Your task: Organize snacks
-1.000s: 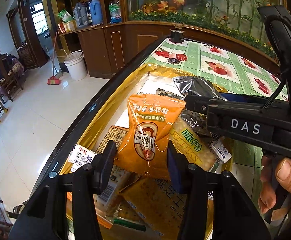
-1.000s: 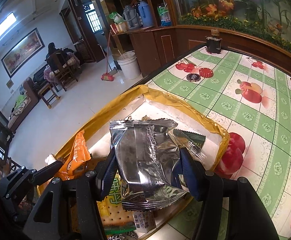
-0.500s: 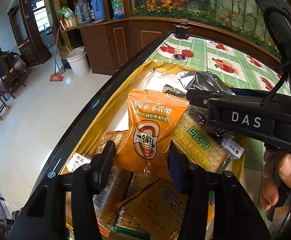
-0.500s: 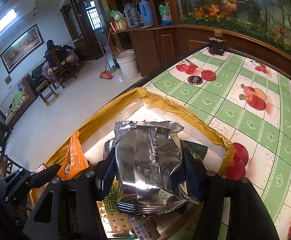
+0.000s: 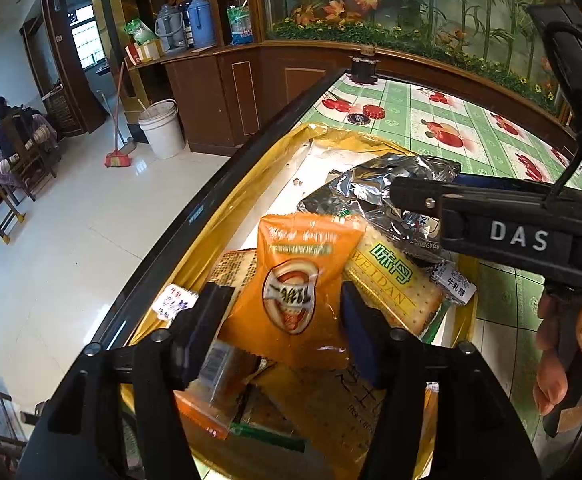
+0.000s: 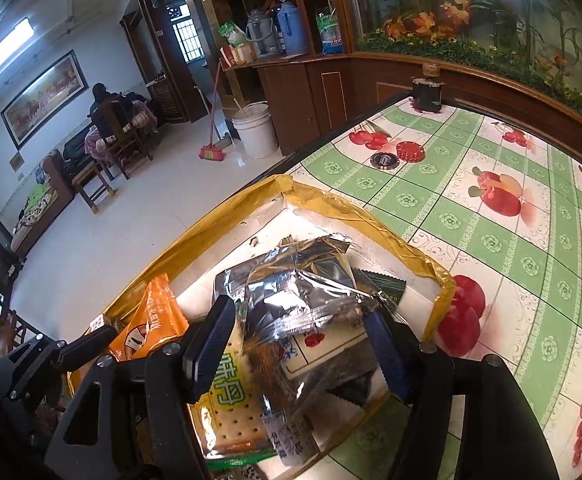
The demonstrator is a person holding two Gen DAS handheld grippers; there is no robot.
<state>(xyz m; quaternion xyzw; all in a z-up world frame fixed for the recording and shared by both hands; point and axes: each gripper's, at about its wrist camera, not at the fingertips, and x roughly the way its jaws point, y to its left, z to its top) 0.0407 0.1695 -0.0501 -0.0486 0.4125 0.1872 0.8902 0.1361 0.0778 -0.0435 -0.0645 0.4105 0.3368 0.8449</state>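
Observation:
A shallow box with a yellow taped rim [image 5: 227, 216] [image 6: 343, 204] sits on the table edge and holds several snack packets. My left gripper [image 5: 279, 320] is shut on an orange packet [image 5: 299, 288] and holds it over the box. The orange packet also shows in the right wrist view [image 6: 147, 320]. My right gripper [image 6: 295, 340] stands wide over a crumpled silver foil packet [image 6: 303, 292] lying in the box; its left finger [image 6: 211, 340] is clear of the foil. The foil packet [image 5: 387, 188] lies beside a cracker pack [image 5: 391, 280].
The table has a green and white cloth with fruit prints [image 6: 491, 200]. Two round caps [image 6: 399, 156] and a dark jar [image 6: 427, 92] lie beyond the box. The table edge [image 5: 211, 208] drops to the tiled floor on the left. A hand [image 5: 571, 352] holds the right gripper.
My right gripper has opened and the silver foil packet has dropped into the box. My left gripper has lowered a little with the orange packet still held.

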